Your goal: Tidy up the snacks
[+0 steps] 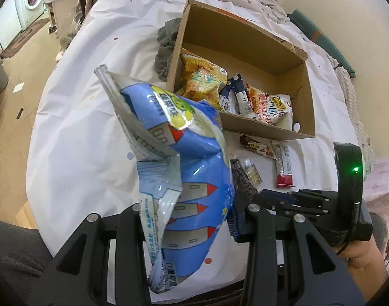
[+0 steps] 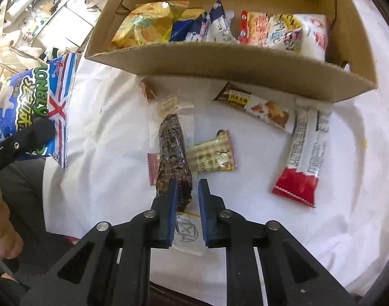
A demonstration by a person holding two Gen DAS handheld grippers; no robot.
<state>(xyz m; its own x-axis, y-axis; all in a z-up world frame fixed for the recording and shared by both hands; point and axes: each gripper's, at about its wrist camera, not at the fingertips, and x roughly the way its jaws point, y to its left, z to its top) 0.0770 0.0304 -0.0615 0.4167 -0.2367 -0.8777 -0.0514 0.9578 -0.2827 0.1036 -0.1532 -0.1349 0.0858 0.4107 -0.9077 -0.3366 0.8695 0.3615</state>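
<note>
Clamped fingers (image 1: 241,219) of the left gripper (image 1: 186,216) pinch a big blue crinkled snack bag (image 1: 184,158) printed with grey rockets, holding it above the white sheet (image 1: 74,132). Beyond it stands a cardboard box (image 1: 306,97) with yellow and white packets lying along its near wall. In the right wrist view, the right gripper (image 2: 186,188) has its blue-padded jaws drawn close, though a narrow gap still shows; a dark brown bar in clear wrap (image 2: 172,150) lies on the sheet with its near end between them, touching the left pad, and whether it is gripped is unclear. A red-ended stick packet (image 2: 304,158) lies well to the right.
</note>
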